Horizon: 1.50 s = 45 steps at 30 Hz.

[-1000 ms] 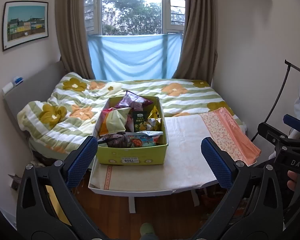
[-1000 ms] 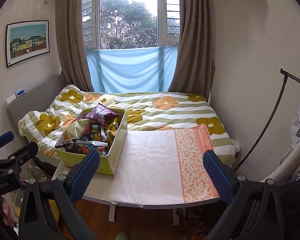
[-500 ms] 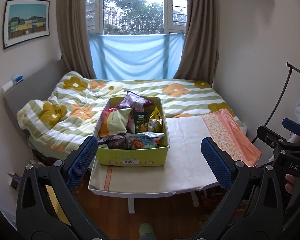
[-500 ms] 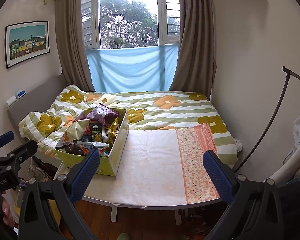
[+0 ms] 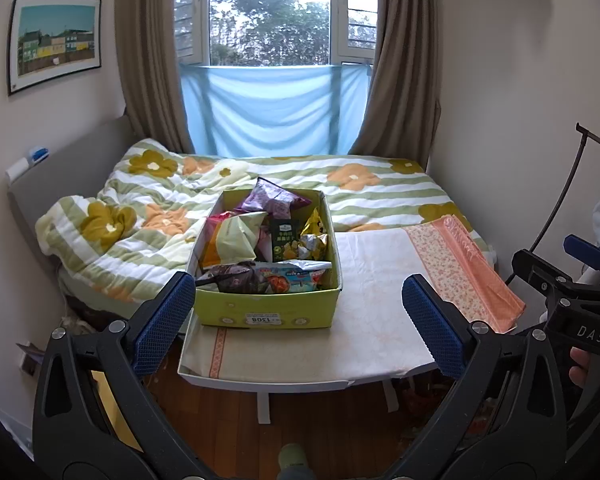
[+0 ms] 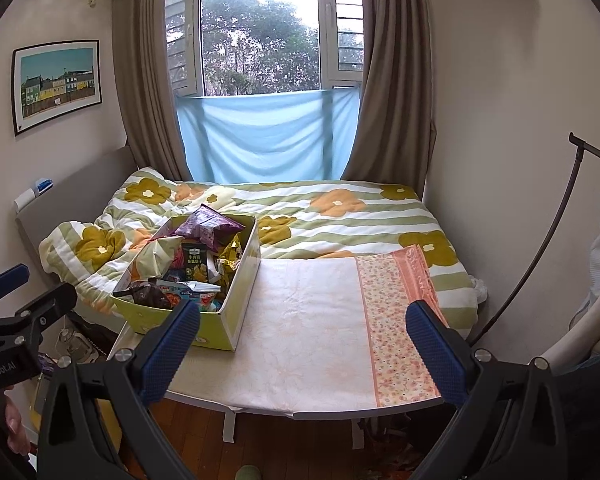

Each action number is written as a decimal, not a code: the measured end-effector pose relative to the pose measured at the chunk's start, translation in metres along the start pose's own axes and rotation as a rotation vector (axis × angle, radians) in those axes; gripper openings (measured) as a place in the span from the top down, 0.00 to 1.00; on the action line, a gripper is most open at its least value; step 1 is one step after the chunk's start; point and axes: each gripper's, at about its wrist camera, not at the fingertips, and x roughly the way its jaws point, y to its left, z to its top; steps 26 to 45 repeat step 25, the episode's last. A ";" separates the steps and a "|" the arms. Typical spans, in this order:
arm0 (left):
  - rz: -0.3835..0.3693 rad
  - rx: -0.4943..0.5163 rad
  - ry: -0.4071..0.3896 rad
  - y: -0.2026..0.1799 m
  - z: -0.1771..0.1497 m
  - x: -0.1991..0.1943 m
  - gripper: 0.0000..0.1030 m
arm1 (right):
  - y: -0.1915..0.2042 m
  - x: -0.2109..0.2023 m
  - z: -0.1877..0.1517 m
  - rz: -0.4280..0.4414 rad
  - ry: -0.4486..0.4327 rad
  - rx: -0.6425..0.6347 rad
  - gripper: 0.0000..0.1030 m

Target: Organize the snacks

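Note:
A yellow-green cardboard box (image 5: 266,312) (image 6: 242,280) stands on the left part of a small table (image 5: 364,344) (image 6: 308,340) covered with a white and floral cloth. It is heaped with snack bags: a purple bag (image 5: 274,198) (image 6: 210,224) on top, a pale green one (image 5: 236,236), a dark green packet (image 5: 285,240) (image 6: 194,262). My left gripper (image 5: 298,324) is open, well short of the table's front edge. My right gripper (image 6: 302,344) is open too, over the cloth's near half. Neither holds anything.
Behind the table lies a bed (image 5: 360,188) with a striped flowered quilt, under a window with brown curtains. A black stand pole (image 6: 556,224) leans at the right wall. Wooden floor (image 5: 300,420) and a white table leg (image 5: 263,400) show below. Clutter sits on the floor at left.
Both views have drifted slightly; the table and box sit a little lower and closer in the frames. Both grippers stay open and empty.

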 end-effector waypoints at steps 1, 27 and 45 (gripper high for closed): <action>0.000 -0.001 0.000 0.000 0.000 0.000 0.00 | 0.000 0.001 0.001 0.000 0.001 0.000 0.01; -0.035 0.019 0.037 -0.042 -0.001 0.029 0.00 | -0.022 0.023 -0.009 -0.012 0.086 0.035 0.01; -0.035 0.019 0.037 -0.042 -0.001 0.029 0.00 | -0.022 0.023 -0.009 -0.012 0.086 0.035 0.01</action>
